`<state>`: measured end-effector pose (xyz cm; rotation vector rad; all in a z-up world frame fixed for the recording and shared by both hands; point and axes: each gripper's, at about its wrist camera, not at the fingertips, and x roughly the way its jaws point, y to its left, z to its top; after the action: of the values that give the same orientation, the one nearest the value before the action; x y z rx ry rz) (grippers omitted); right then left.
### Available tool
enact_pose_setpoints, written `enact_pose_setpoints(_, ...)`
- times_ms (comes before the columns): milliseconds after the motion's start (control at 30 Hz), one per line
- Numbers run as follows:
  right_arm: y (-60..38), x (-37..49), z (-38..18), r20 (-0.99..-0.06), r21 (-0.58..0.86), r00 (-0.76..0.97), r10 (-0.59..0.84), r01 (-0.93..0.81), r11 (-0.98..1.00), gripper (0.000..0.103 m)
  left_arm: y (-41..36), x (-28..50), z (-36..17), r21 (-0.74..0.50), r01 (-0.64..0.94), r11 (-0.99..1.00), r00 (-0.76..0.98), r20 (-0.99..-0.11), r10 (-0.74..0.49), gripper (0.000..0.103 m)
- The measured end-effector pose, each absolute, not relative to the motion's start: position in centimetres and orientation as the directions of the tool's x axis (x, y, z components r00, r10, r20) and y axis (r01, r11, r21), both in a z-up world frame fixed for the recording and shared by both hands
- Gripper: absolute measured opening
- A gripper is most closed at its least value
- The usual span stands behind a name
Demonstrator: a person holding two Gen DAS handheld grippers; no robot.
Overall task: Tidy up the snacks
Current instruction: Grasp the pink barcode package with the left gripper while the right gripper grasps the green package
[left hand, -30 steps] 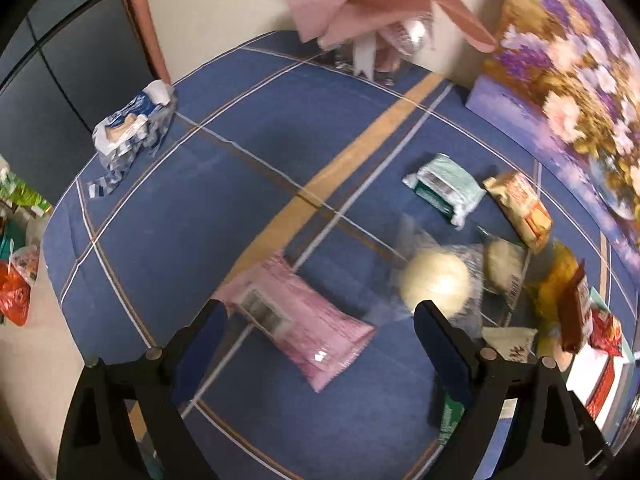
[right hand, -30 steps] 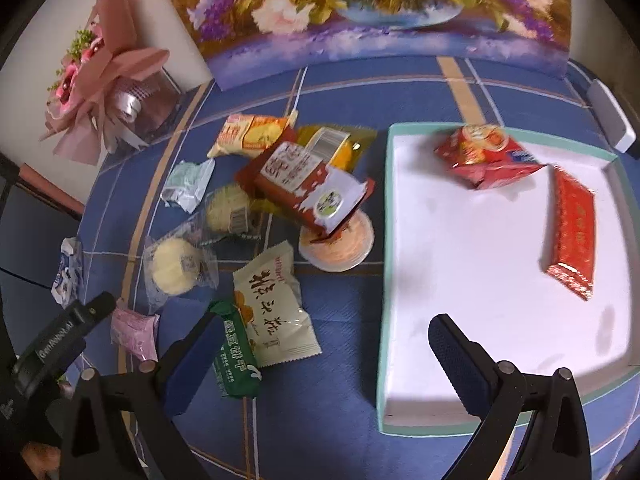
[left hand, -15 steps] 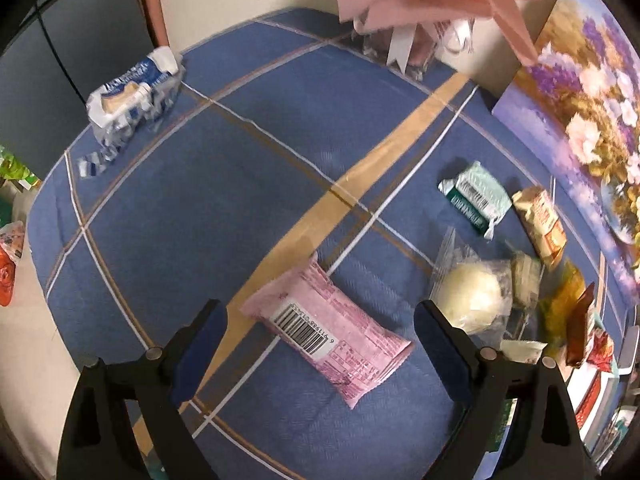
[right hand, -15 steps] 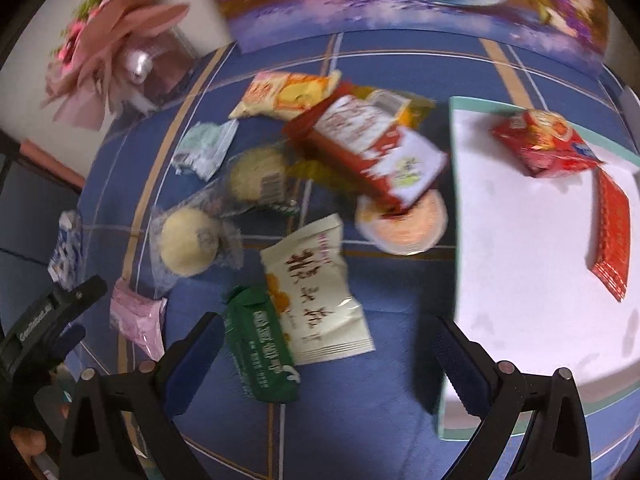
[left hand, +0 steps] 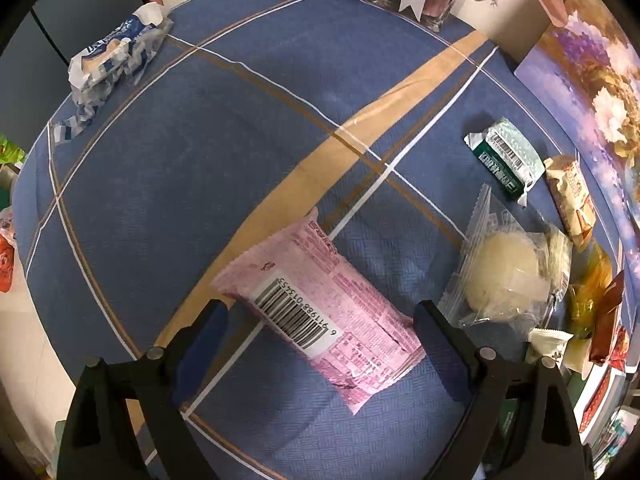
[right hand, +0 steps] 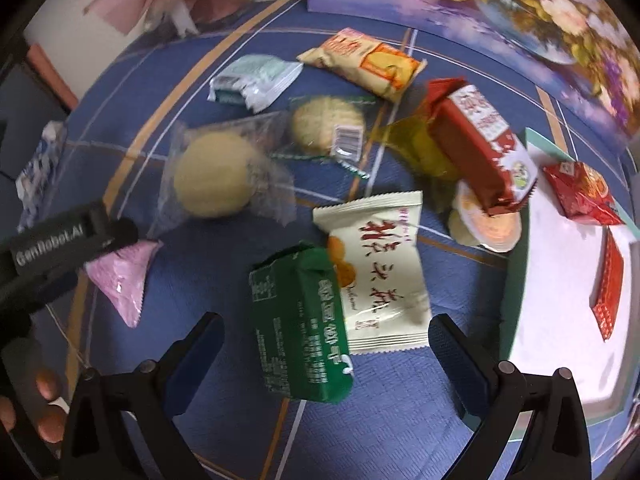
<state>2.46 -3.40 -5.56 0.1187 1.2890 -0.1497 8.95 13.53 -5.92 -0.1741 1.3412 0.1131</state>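
- Your left gripper stands wide, pointing down at the blue cloth; the pink packet lies barcode-up between its fingers, touching neither pad.
- Your right gripper is also spread wide and holds nothing; the green packet lies between its fingers, with the cream packet partly under the green one's far edge.
- To the right of that gripper sits the white tray, with a red bag and a flat red packet in it.
- Farther off, a clear-wrapped round bun, a wrapped biscuit, a red-and-white carton tilted over a small cup, a mint-green packet and an orange packet lie loose on the cloth.
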Motion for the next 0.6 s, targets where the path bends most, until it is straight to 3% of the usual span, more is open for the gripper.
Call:
enact_pose_setpoints(100, -2.4, 2.6, -6.1, -0.962, -0.051, 0.259, -0.088, 0.148, 0.988, 0.099, 13.4, 9.0, -6.0, -0.055, -0.176, 0.983, 0.222, -0.975, -0.015, 0.086)
enact_pose_setpoints(400, -2.5, 2.7, -5.7, -0.959, -0.032, 0.274, -0.069, 0.137, 0.99, 0.064, 12.5, 8.8, -6.4, -0.058, -0.146, 0.988, 0.213, -0.977, -0.026, 0.044)
enact_pose_setpoints(500, -3.0, 2.2, -5.0, -0.958, 0.005, 0.285, -0.031, 0.125, 0.992, 0.05, 12.2, 8.8, -6.3, -0.061, -0.138, 0.988, 0.221, -0.975, -0.03, 0.042)
enact_pose_setpoints(600, -3.4, 1.9, -4.8, -0.957, 0.031, 0.289, -0.007, 0.126, 0.992, 0.049, 11.9, 9.0, -6.2, -0.062, -0.133, 0.989, 0.227, -0.973, -0.031, 0.041)
